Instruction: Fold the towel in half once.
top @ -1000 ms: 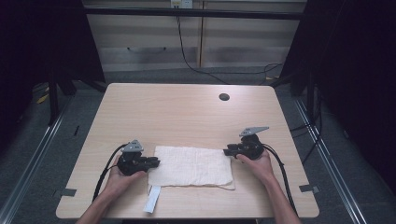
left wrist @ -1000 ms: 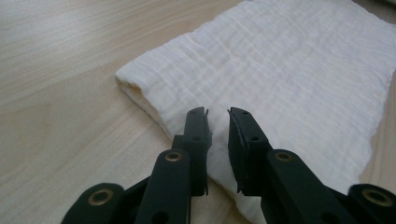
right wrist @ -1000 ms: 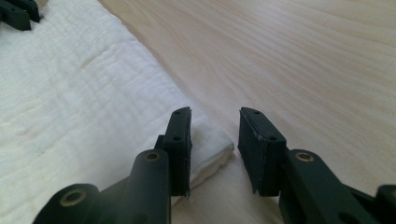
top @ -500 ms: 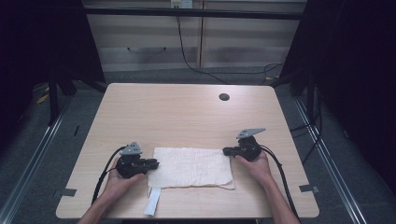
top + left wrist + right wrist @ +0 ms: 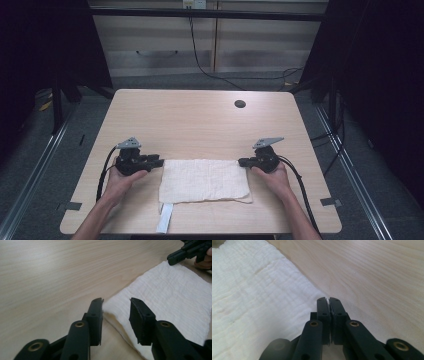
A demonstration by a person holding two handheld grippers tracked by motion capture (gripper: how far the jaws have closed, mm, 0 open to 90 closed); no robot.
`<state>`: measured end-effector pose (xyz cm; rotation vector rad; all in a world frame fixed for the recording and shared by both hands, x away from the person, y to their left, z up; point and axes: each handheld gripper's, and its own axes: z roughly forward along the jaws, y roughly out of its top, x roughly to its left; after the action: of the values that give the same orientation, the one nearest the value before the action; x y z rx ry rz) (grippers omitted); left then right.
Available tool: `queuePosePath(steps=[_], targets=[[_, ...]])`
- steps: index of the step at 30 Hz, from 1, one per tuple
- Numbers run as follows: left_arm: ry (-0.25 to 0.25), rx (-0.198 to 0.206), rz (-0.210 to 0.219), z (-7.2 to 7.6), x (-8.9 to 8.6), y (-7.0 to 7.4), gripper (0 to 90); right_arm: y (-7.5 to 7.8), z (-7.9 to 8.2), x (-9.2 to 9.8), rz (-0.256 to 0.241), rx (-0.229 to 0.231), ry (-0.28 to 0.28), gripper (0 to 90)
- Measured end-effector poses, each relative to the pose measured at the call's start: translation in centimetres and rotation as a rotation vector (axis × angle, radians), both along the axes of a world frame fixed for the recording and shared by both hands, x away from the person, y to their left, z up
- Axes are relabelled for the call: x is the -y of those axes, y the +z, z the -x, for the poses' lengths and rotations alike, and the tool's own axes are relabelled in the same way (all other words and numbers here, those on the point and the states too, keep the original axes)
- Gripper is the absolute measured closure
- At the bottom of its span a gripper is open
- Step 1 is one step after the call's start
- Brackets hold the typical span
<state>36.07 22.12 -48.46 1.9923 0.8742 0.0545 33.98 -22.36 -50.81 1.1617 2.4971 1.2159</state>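
A white folded cloth [image 5: 205,180] lies flat on the wooden table [image 5: 200,125] near its front edge. My left gripper [image 5: 161,161] is at the cloth's far left corner. In the left gripper view that gripper [image 5: 116,301] is open, with the corner of the cloth [image 5: 170,290] lying between its jaws. My right gripper [image 5: 240,162] is at the far right corner. In the right gripper view it [image 5: 327,299] is shut, its tips at the edge of the flat cloth [image 5: 257,295], and I see no fabric bunched between the jaws.
A narrow white strip [image 5: 165,219] sticks out from under the cloth toward the table's front edge. A dark round hole [image 5: 240,104] sits at the far right of the tabletop. Cables trail from both grippers toward the person.
My left gripper has moved away from the person, from the cloth's left side to its far left corner. The right gripper and the cloth have stayed put.
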Motion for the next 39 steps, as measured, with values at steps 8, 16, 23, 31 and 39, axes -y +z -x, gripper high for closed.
queuePosePath(steps=[8,16,23,31,39], targets=[[-0.007,-0.033,-0.062,-1.2,1.9,-1.9,59.2,0.0,0.0,-0.1,0.001,0.001,-0.007,88.2],[-0.011,0.001,-0.103,-1.1,2.2,-2.2,52.9,0.0,0.1,-0.1,0.006,0.005,-0.006,88.2],[-0.038,0.023,-0.102,-0.8,2.3,-2.4,53.4,-0.1,0.0,0.0,-0.009,0.002,-0.011,88.1],[-0.077,0.088,-0.164,-0.1,2.9,-2.3,73.9,-0.1,0.0,0.1,-0.011,-0.001,-0.015,88.2],[-0.09,0.056,-0.13,0.2,2.9,-2.4,83.3,0.0,0.1,0.3,-0.021,0.006,-0.025,88.2]])
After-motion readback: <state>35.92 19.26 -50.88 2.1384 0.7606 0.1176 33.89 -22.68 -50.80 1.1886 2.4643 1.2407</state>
